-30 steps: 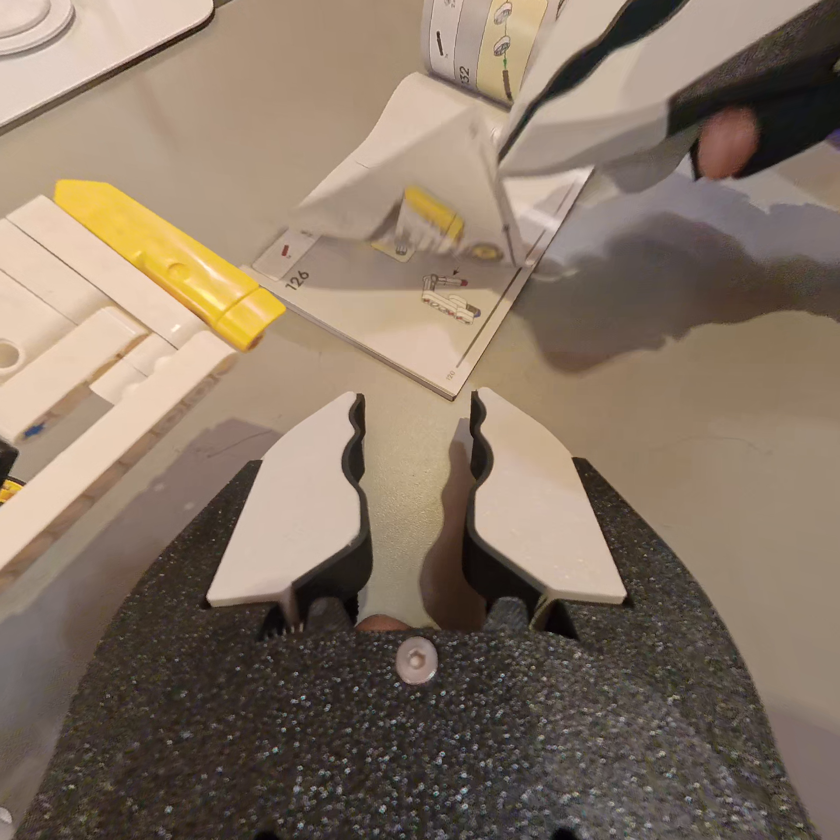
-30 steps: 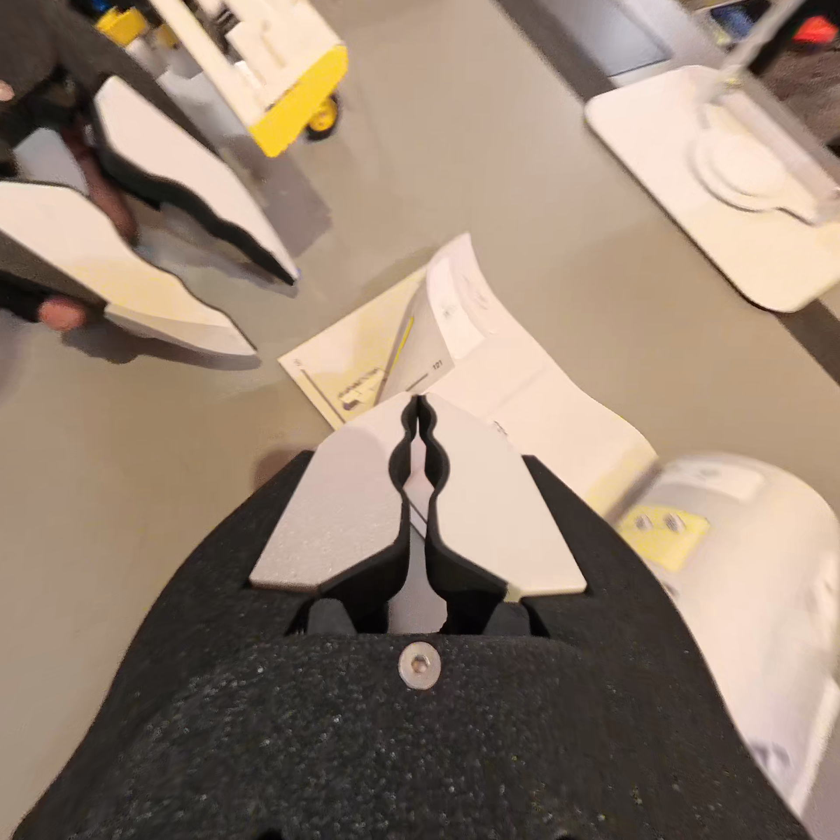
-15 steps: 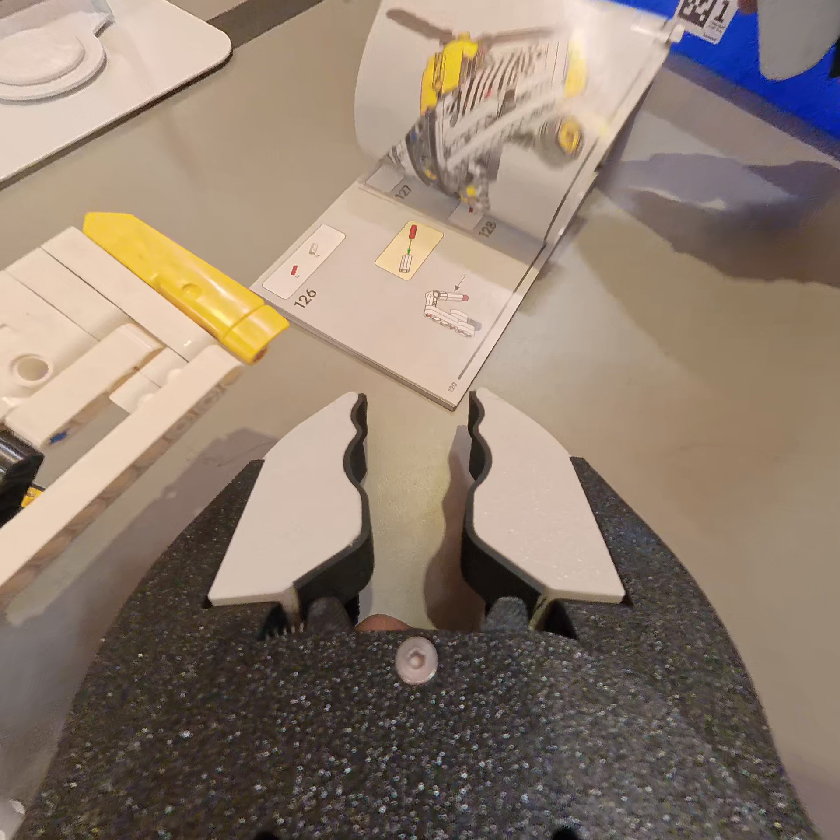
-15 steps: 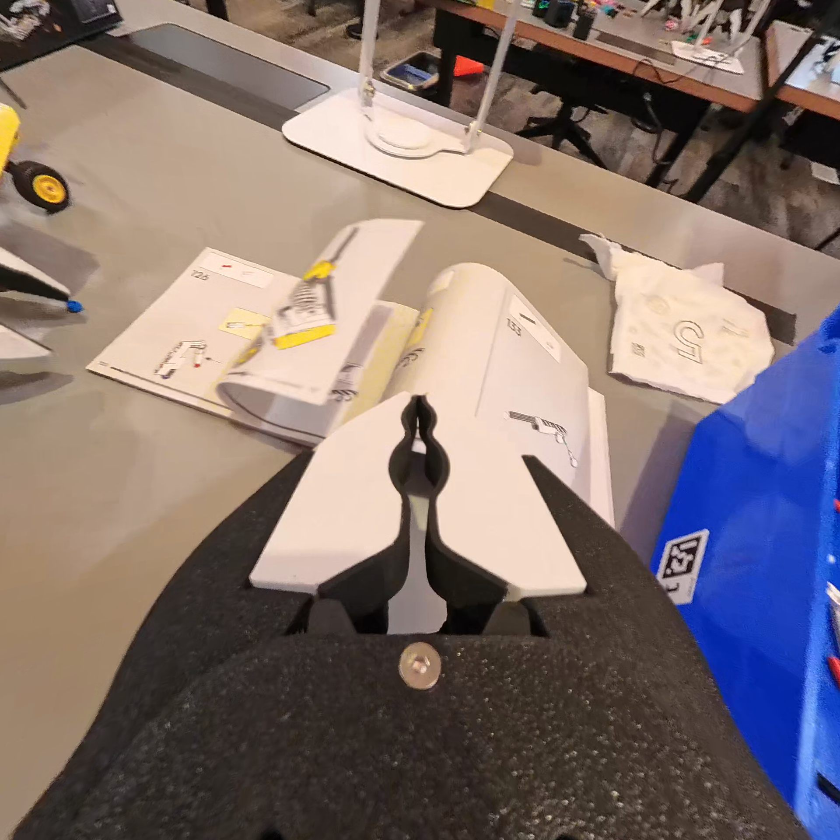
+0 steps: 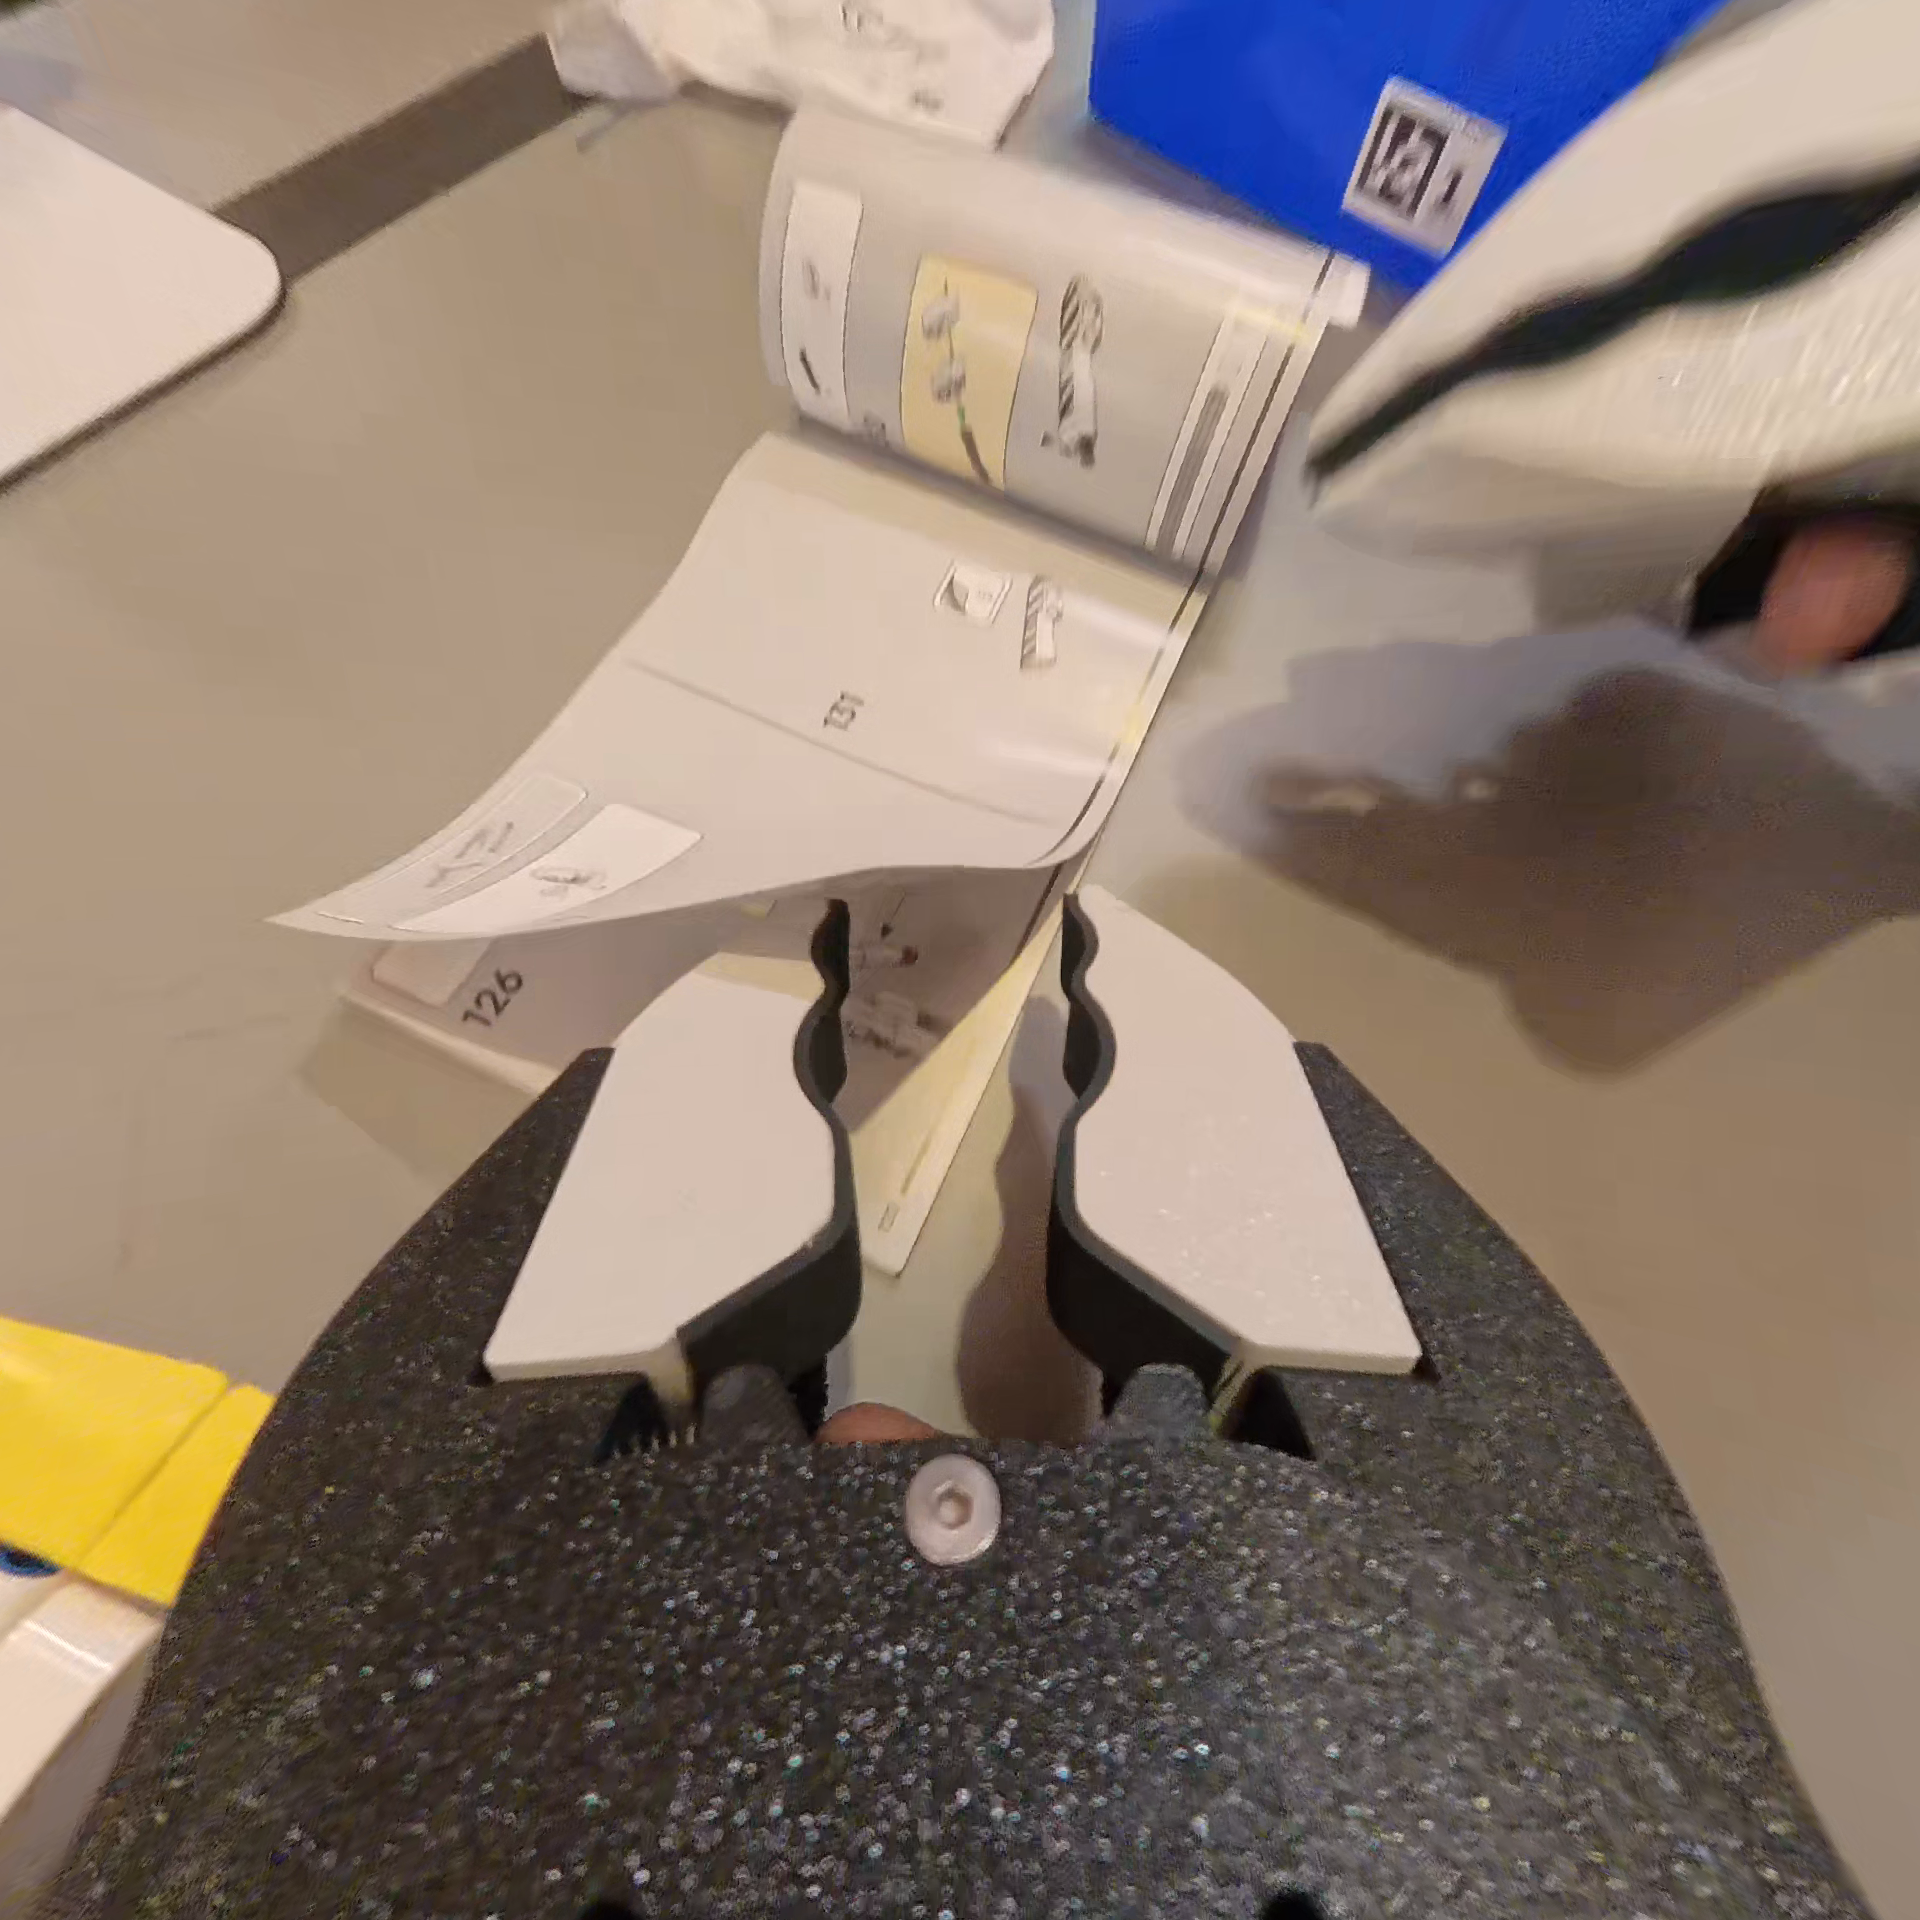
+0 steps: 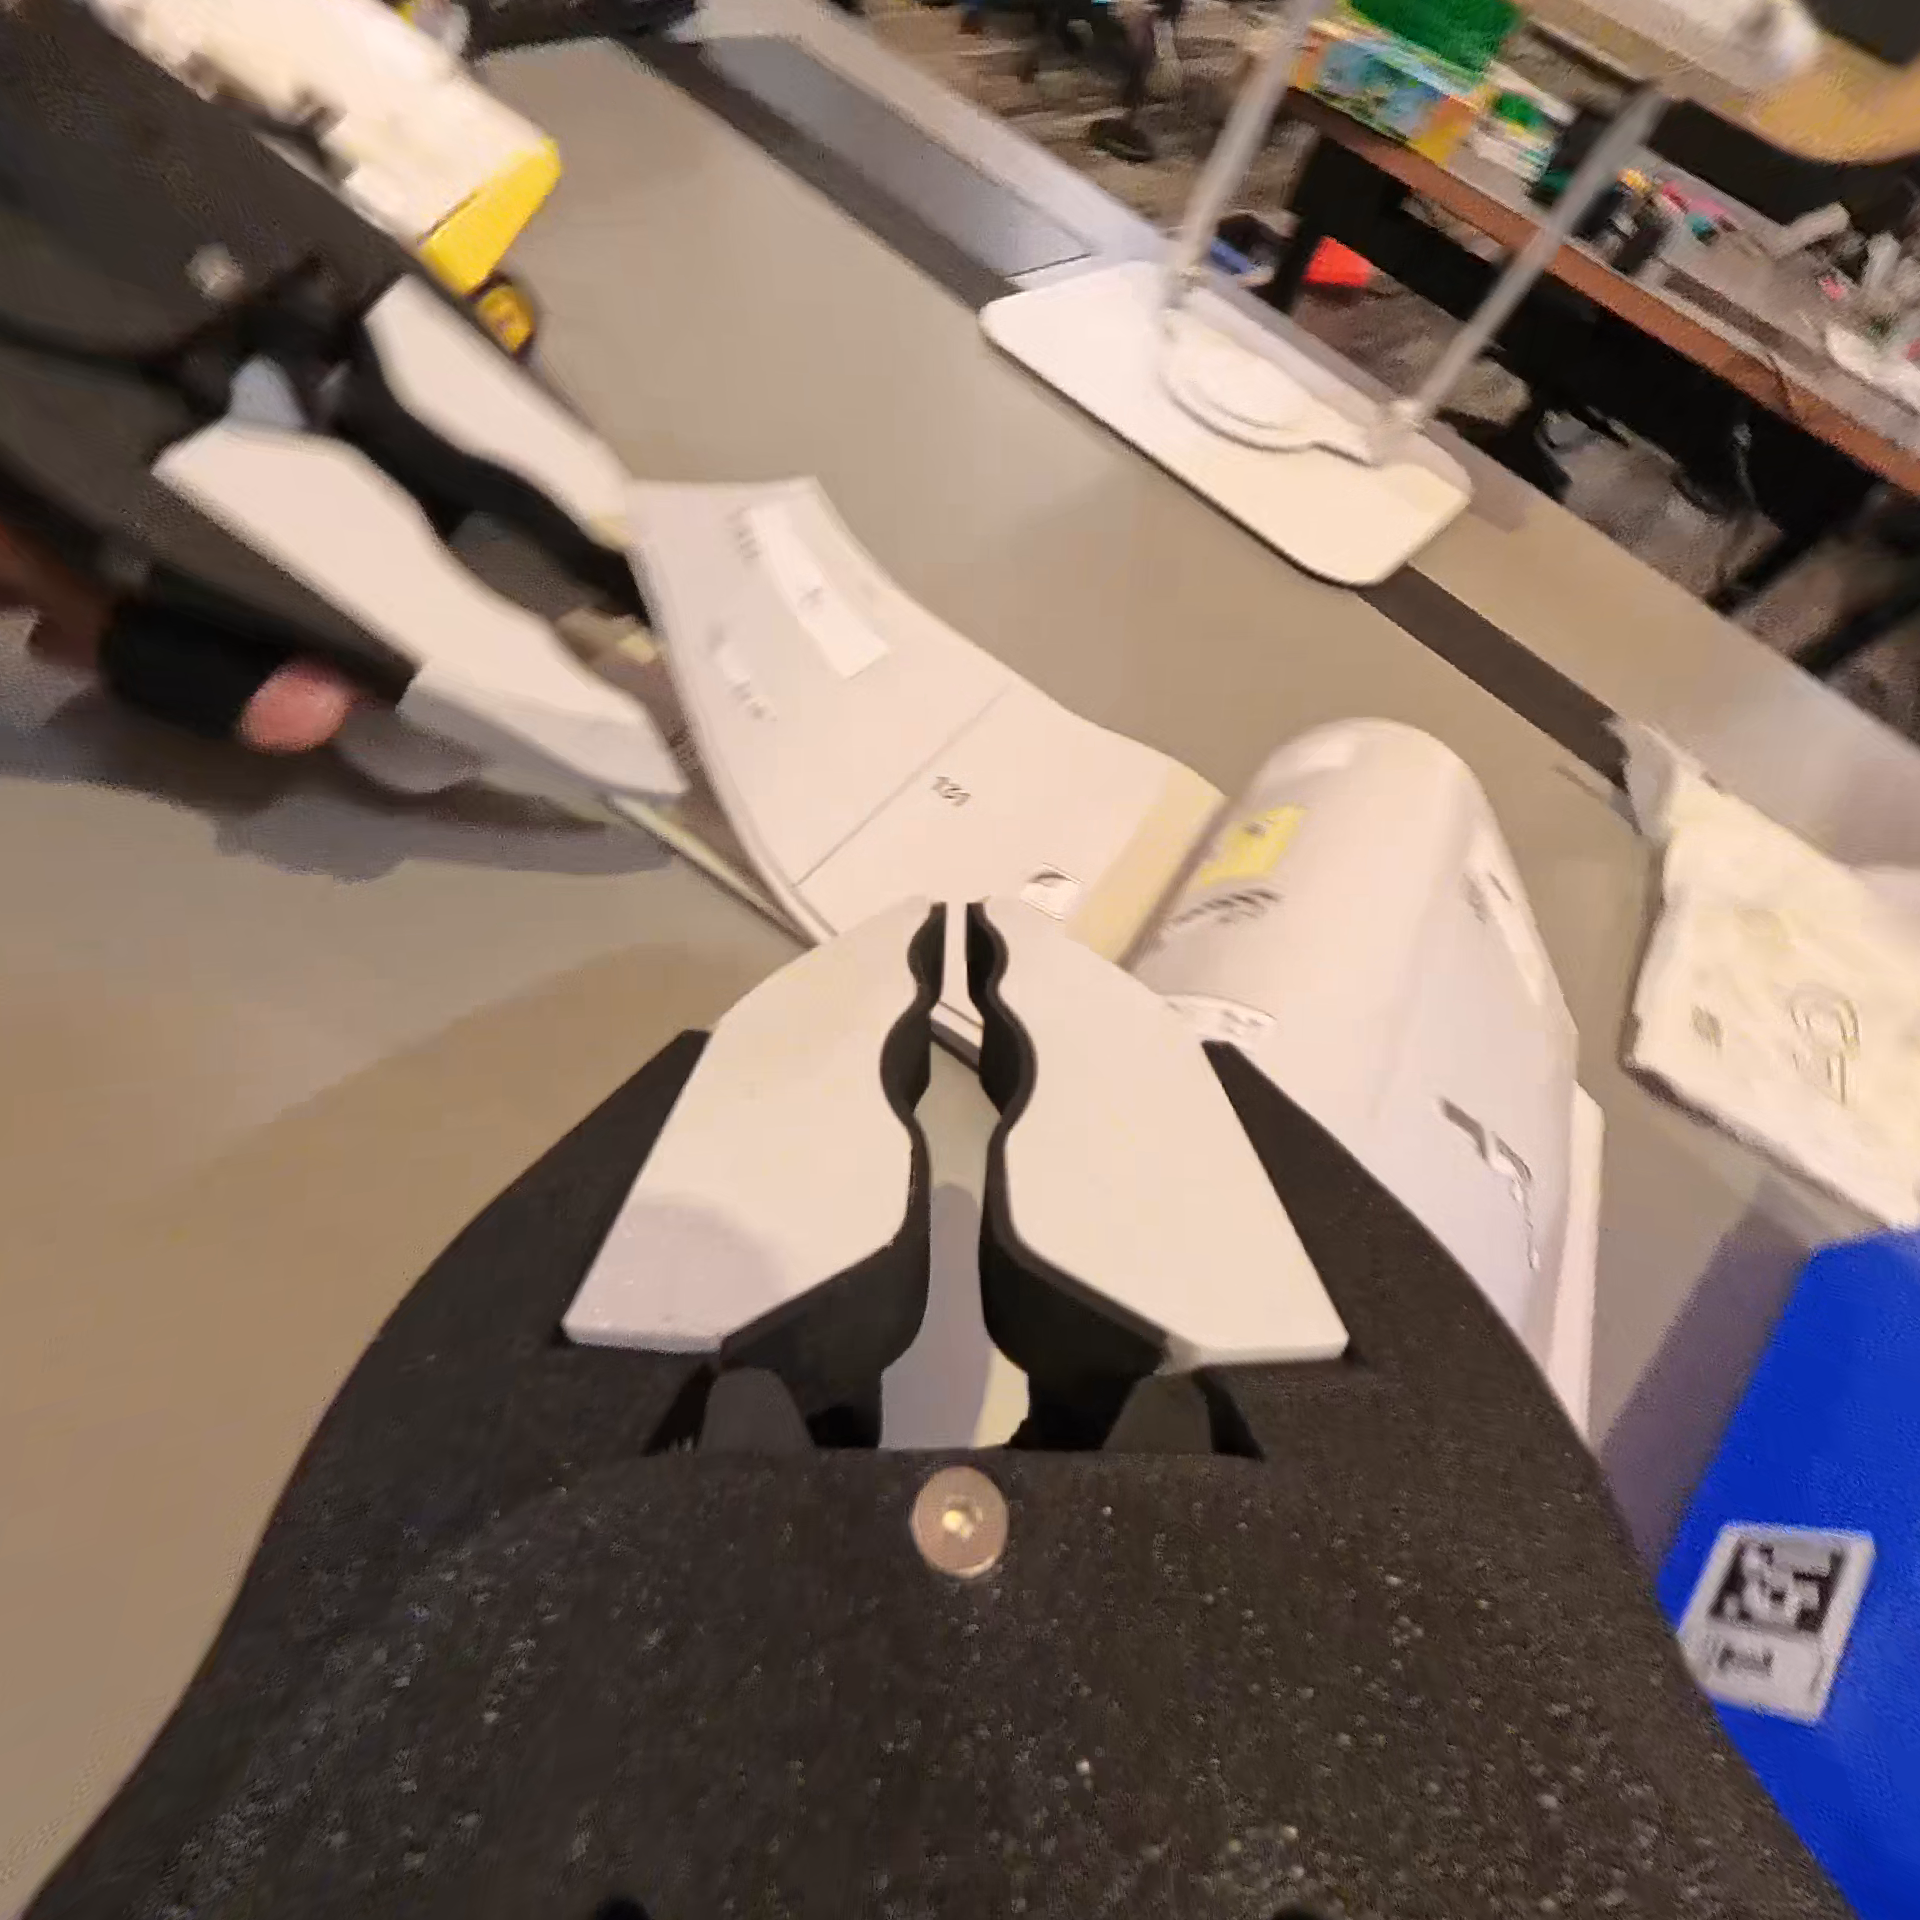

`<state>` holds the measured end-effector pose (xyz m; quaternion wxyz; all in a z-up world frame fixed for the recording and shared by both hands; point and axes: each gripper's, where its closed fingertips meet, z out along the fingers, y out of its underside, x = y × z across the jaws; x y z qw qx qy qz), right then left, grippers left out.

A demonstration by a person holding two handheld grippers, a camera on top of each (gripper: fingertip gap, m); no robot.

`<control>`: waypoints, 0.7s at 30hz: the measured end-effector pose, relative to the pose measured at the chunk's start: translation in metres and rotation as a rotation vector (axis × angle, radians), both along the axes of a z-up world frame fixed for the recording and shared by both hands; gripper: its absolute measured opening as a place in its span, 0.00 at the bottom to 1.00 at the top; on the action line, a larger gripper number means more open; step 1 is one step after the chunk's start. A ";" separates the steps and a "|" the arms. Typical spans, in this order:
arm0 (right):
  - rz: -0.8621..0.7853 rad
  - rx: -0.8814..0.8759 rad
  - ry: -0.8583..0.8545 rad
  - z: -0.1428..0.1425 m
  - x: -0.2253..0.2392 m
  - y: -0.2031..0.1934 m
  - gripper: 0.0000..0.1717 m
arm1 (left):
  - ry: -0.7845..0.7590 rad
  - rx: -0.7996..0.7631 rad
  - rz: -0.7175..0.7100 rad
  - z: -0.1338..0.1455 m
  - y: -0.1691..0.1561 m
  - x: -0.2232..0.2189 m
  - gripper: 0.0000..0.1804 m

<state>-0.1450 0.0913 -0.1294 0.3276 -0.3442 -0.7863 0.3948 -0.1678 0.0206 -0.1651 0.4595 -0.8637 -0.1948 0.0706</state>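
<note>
**Open booklet lies between two grippers, a loose page arching over the left one's fingertips**

The left gripper (image 5: 948, 935) sits low over the grey tabletop (image 5: 312, 665) with its fingers apart. The near corner of the instruction booklet (image 5: 831, 707) runs into the space between them, but neither pad presses on it; nothing is clamped. A raised page curls up from the booklet's spine and hangs just over the fingertips, its free edge sagging toward the left.

The booklet lies open straight ahead of the left gripper, its spine running roughly away from it and leaning right. More pages are rolled back in a hump at the far end, close to a blue box (image 5: 1247, 114) and a crumpled white paper bag (image 5: 810, 52).

The right gripper (image 6: 956, 920) comes in from the booklet's other side, its fingers nearly together with only a thin slit between them and nothing in it. Its tips hover just beside the edge of the curled page. The left gripper is the nearer one to the booklet's flat lower page. A yellow and white brick model (image 5: 94, 1455) rests at the lower left.
</note>
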 end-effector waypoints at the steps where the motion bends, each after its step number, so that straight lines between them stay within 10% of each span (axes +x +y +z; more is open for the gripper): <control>1: 0.045 0.056 0.002 -0.006 0.001 -0.008 0.04 | -0.003 0.029 -0.006 0.006 0.004 0.001 0.22; 9: 0.136 0.239 -0.106 -0.048 -0.016 -0.039 0.24 | -0.029 0.136 -0.044 0.025 0.027 0.005 0.23; 21: -0.163 -0.126 -0.070 -0.012 -0.037 0.010 0.00 | -0.057 0.238 -0.063 0.039 0.026 0.008 0.23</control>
